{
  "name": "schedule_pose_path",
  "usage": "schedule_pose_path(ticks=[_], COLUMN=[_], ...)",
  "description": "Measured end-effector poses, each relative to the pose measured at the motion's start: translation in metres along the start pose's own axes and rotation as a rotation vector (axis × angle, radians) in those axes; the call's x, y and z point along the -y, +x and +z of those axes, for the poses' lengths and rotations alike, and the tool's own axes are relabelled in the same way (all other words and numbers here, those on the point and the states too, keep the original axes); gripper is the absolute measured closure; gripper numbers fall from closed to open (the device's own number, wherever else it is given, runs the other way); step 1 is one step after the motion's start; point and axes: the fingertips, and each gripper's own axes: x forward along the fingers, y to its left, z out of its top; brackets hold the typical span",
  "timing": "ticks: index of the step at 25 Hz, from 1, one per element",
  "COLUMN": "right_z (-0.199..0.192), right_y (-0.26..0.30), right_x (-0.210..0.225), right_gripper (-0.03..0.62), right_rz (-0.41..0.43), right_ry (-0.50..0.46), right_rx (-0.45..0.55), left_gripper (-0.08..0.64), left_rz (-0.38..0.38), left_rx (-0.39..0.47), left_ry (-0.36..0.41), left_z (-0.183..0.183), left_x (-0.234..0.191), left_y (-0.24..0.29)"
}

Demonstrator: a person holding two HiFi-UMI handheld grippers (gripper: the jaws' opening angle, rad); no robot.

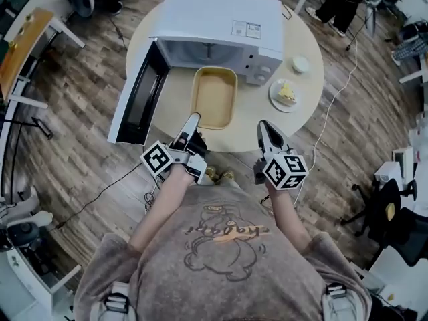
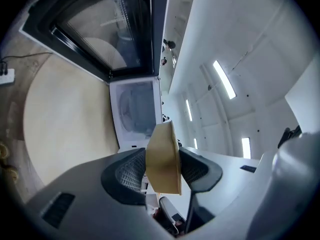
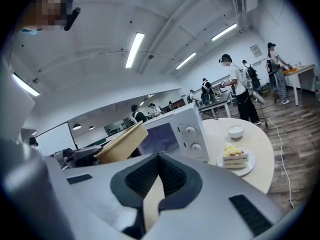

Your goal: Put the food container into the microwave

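A tan rectangular food container (image 1: 214,97) is in front of the white microwave's (image 1: 214,25) open cavity on the round table (image 1: 307,39). The microwave door (image 1: 137,95) hangs open to the left. My left gripper (image 1: 192,122) is shut on the container's near rim. In the left gripper view the tan container wall (image 2: 162,159) is pinched between the jaws of the left gripper (image 2: 162,168), with the microwave cavity (image 2: 135,109) beyond. My right gripper (image 1: 264,127) hovers at the table's near edge, shut and holding nothing. The right gripper (image 3: 159,176) sees the tilted container (image 3: 120,143) to the left.
A plate with a slice of cake (image 1: 285,93) and a small white bowl (image 1: 300,63) stand right of the microwave, also shown as the cake (image 3: 235,159) and the bowl (image 3: 235,131). Cables trail across the wooden floor. Desks, chairs and people surround the table.
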Motion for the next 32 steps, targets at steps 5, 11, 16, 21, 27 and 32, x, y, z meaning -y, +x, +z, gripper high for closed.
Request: schedule_pose_path(ticks=[5, 11, 16, 21, 27, 32], right_z=[-0.002, -0.007, -0.008, -0.010, -0.007, 0.006], right_y=[0.030, 0.052, 0.049, 0.041, 0.037, 0.047], right_x=[-0.023, -0.043, -0.045, -0.036, -0.031, -0.024], right_gripper=[0.592, 0.592, 0.592, 0.592, 0.592, 0.592], right_rz=[0.120, 0.200, 0.214, 0.211, 0.196, 0.171], right_ry=[-0.036, -0.053, -0.054, -0.053, -0.020, -0.016], right_rx=[-0.055, -0.090, -0.096, -0.096, -0.079, -0.056], left_gripper=[0.345, 0.345, 0.345, 0.345, 0.345, 0.345], left_rz=[0.014, 0.037, 0.049, 0.055, 0.069, 0.088], left_rx=[0.126, 0.193, 0.213, 0.212, 0.211, 0.184], left_ry=[0.003, -0.004, -0.002, 0.001, -0.011, 0.000], left_z=[0.021, 0.029, 0.028, 0.023, 0.028, 0.046], left_x=[-0.001, -0.007, -0.013, -0.020, -0.033, -0.048], left_y=[-0.026, -0.043, -0.047, -0.042, -0.030, 0.001])
